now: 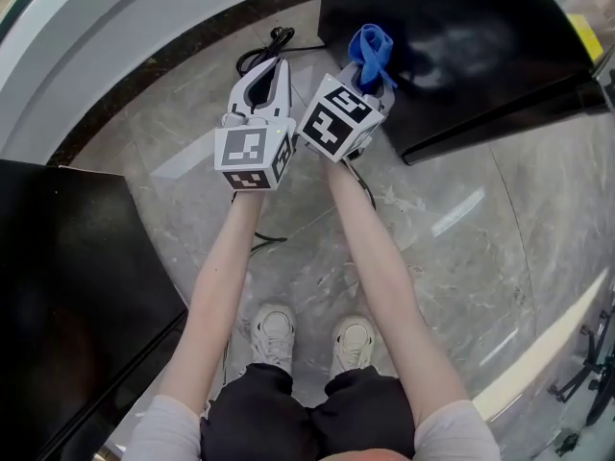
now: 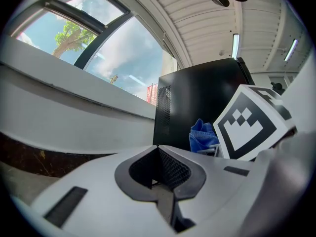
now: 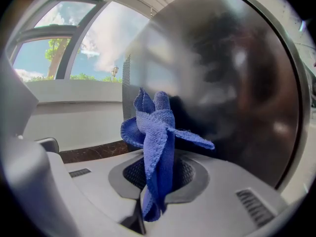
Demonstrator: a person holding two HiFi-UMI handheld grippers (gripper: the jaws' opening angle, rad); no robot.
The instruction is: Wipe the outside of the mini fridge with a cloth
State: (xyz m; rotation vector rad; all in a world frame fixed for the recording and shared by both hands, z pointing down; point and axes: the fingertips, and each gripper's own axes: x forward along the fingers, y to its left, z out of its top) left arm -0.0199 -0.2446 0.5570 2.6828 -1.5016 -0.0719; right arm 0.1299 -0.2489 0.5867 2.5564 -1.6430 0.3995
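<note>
Blue microfibre cloth (image 3: 155, 132): I'm pinching it in right gripper (image 3: 153, 201), jaws clamping its lower folds, loose bunch standing up ahead. Left gripper (image 2: 160, 181) is carrying nothing, jaws pressed together, hovering just beside right one.

Glossy black mini fridge (image 1: 461, 36) is standing on marble floor (image 1: 452, 257), filling right gripper view just beyond cloth; contact I cannot confirm.

Step in hand, as I judge: bringing cloth to fridge side. Next move is calling for pressing bunch flat against panel, sweeping across, holding hard jaw tips off finish.
</note>
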